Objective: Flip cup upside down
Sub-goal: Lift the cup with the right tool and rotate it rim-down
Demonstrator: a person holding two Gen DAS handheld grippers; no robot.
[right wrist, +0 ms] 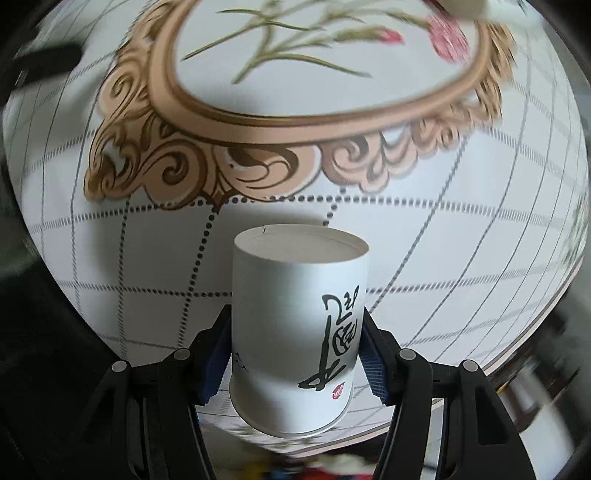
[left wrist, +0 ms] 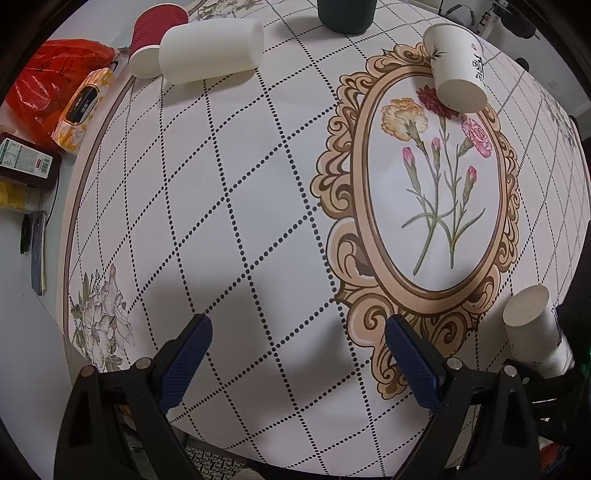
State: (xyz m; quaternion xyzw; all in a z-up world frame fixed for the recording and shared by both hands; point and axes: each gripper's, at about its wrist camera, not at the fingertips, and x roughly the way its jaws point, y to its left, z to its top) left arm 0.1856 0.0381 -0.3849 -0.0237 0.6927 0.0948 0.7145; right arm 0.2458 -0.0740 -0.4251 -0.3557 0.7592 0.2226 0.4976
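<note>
My right gripper (right wrist: 295, 354) is shut on a white paper cup (right wrist: 295, 332) with black calligraphy, held above the table near its front edge, base end pointing away from the camera. The same cup shows at the lower right of the left wrist view (left wrist: 535, 325). My left gripper (left wrist: 295, 343) is open and empty over the patterned tablecloth (left wrist: 240, 203). A second calligraphy paper cup (left wrist: 456, 66) stands upside down at the far right of the oval flower frame.
A large white cup (left wrist: 212, 50) lies on its side at the back left beside a red cup (left wrist: 153, 40). A dark cup (left wrist: 345, 14) stands at the back. A red bag (left wrist: 48, 85), tissue pack (left wrist: 83, 110) and phone (left wrist: 35, 251) lie off the left edge.
</note>
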